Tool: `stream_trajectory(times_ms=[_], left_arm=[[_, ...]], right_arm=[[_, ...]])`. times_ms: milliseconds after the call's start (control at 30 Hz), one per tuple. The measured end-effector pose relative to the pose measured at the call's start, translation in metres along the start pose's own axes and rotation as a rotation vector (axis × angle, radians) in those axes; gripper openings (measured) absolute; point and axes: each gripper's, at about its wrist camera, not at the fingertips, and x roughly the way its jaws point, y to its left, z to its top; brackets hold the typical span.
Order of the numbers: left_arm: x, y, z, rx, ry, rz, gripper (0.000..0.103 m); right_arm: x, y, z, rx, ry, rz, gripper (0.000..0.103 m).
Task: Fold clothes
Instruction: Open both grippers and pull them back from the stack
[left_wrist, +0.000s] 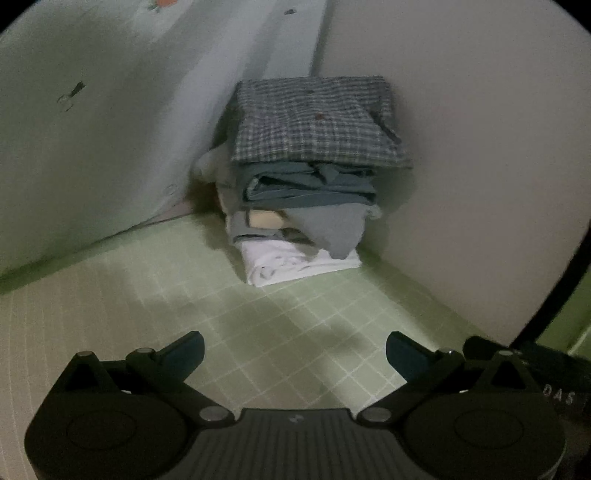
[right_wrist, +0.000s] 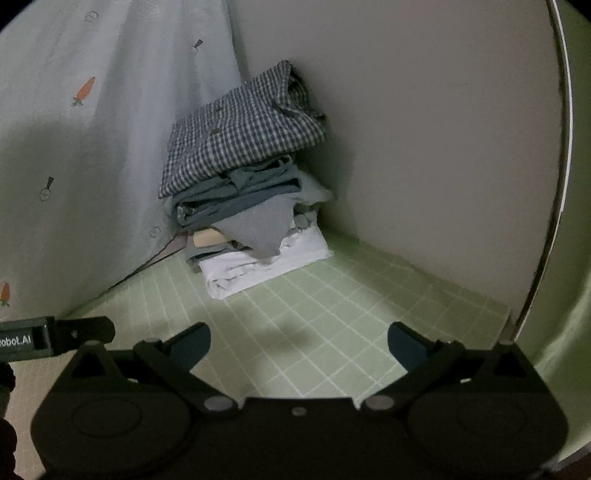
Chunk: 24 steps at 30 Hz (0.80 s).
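Note:
A stack of folded clothes stands in the corner on a green checked sheet. A blue-and-white checked shirt lies on top, grey-blue folded garments sit under it, and a white garment is at the bottom. A grey flap hangs down the front of the stack. My left gripper is open over the sheet, well short of the stack, holding nothing. My right gripper is open too, also short of the stack and empty.
A pale curtain with a carrot print hangs at the left, touching the stack's side. A plain beige wall closes the right. The other gripper's body shows at the left edge of the right wrist view. Green checked sheet lies between the grippers and the stack.

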Motion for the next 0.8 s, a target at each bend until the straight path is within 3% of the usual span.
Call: stream_trajectory(times_ms=[233,800], left_arm=[[-0.001,-0.006,-0.003,0.056,-0.006,-0.028,0.103],[0.004,0.003,-0.001,0.027,0.019,-0.034,0.103]], right_arm=[[0.001,0.005,0.000,0.002,-0.015,0.000,0.103],[0.006,0.015,-0.001,-0.011,-0.003,0.000,0.103]])
